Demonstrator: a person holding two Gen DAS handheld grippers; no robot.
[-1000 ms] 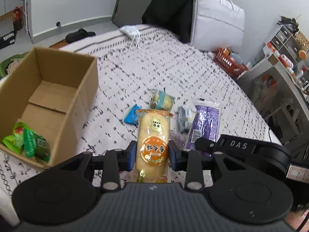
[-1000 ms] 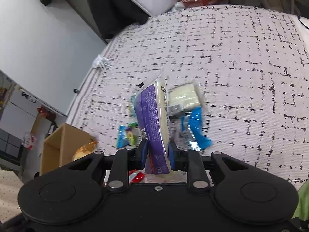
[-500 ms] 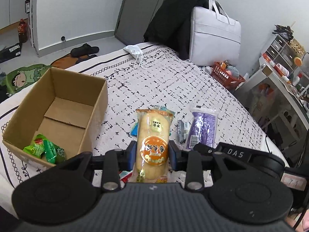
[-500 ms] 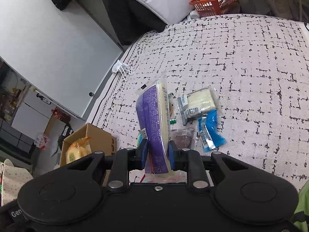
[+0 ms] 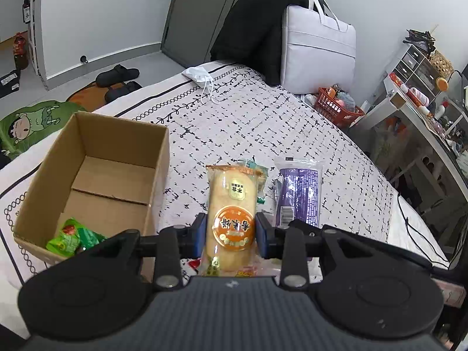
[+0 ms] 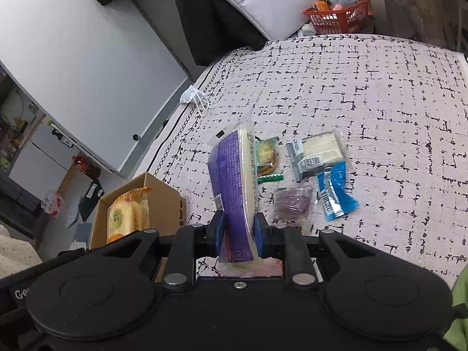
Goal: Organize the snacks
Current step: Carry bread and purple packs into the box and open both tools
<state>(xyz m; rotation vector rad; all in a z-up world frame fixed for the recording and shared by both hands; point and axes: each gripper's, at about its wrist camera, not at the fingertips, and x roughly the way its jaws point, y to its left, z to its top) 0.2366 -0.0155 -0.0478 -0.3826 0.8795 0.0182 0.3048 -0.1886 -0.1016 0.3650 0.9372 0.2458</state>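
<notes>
My left gripper (image 5: pixel 231 229) is shut on a yellow rice-cracker packet with an orange label (image 5: pixel 231 204), held above the bed, right of the open cardboard box (image 5: pixel 117 134). The box holds green snack packets (image 5: pixel 71 238). My right gripper (image 6: pixel 238 229) is shut on a purple snack packet (image 6: pixel 234 187), held edge-up over the bed; it also shows in the left wrist view (image 5: pixel 299 193). The yellow packet (image 6: pixel 128 213) shows over the box (image 6: pixel 166 201) in the right wrist view. On the bedspread lie a biscuit packet (image 6: pixel 266 158), a white wafer packet (image 6: pixel 317 152), a blue packet (image 6: pixel 336 194) and a dark round snack (image 6: pixel 292 203).
The bed has a white spread with black marks (image 5: pixel 263 122). A face mask (image 5: pixel 199 74) lies near its far edge. A white bag (image 5: pixel 317 49) and black clothing (image 5: pixel 251 26) stand at the head. A red basket (image 5: pixel 337 106) and shelves (image 5: pixel 415 67) are at the right.
Both grippers have risen with their packets, so more of the bed and room shows. The left gripper has moved nearer the box's side. Both grips are unchanged.
</notes>
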